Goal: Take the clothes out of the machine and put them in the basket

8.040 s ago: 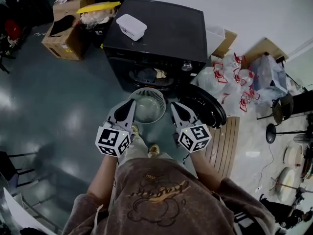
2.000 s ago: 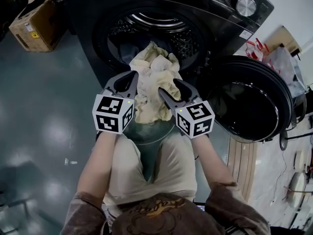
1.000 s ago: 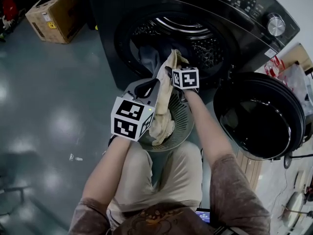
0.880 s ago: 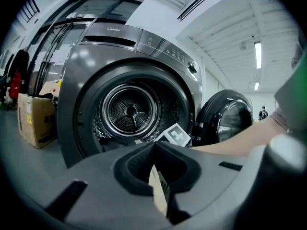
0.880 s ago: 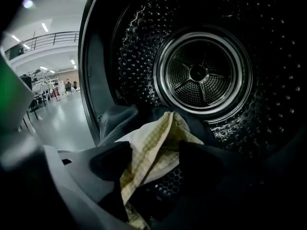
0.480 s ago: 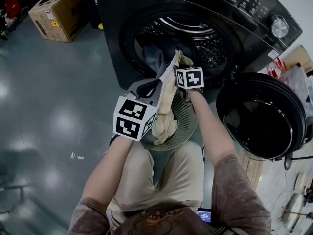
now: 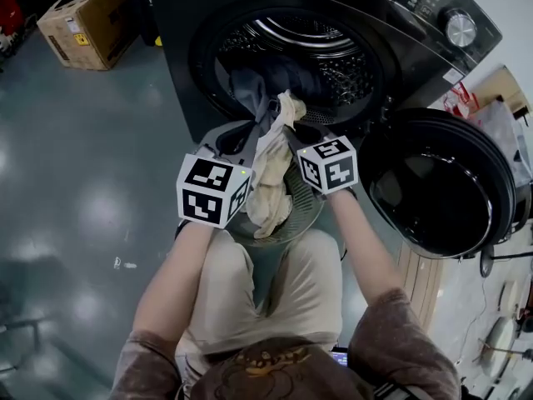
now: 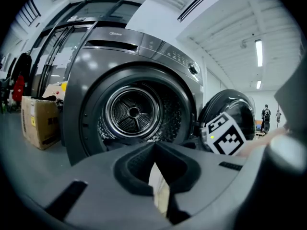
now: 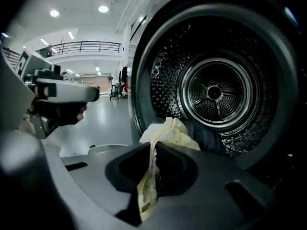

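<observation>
A cream cloth hangs from the mouth of the dark washing machine down into the round grey basket. My left gripper is shut on its middle, and cream fabric shows between the pads. My right gripper grips the cloth's upper end; its jaws are closing and the pads press on the fabric. A dark blue garment lies at the front of the drum, seen also as a dark garment behind the cloth.
The machine's round door stands swung open at the right. A cardboard box sits on the floor at the far left. The person's legs are just behind the basket. The drum gapes ahead.
My right gripper has drawn back from the drum mouth toward the basket, bringing the cloth's upper end with it. The left gripper has stayed in place on the cloth.
</observation>
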A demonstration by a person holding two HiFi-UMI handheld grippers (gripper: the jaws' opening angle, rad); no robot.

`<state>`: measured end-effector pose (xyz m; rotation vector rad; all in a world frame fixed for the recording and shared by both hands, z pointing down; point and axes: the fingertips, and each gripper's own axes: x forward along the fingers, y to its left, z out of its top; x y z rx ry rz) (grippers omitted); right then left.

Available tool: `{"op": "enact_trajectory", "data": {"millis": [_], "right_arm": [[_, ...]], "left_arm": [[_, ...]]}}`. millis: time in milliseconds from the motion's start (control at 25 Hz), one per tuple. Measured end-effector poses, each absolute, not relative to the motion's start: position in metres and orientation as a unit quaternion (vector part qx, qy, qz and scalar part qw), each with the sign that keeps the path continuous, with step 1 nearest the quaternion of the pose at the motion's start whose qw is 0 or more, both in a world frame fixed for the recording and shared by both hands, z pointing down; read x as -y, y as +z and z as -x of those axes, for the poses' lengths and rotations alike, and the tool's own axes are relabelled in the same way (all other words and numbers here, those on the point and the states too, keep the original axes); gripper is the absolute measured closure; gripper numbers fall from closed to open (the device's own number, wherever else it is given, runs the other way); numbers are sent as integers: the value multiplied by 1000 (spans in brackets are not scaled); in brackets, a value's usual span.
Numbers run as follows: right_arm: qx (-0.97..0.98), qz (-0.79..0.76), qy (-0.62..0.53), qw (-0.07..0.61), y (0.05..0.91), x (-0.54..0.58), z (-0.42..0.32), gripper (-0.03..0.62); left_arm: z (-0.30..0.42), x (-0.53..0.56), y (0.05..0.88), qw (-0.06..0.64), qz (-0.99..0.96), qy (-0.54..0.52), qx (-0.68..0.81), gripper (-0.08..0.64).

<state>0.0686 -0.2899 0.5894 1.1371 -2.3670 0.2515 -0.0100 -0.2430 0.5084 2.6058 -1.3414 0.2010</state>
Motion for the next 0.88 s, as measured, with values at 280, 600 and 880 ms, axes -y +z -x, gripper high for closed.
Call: {"op": "enact_trajectory", "data": {"millis": [280,600,880], "right_arm": [[883,-382,110,249,595,224,-64,558],[890,-359,94,264,598,191,-58,521],[887,-361,102,270,592,195,-61,354]], "left_arm": [[7,246,509,98,-881,69,457,554],[5,246,508,99,-879,67,461,554],[7,244,506,97,-878,66,464,554]]}}
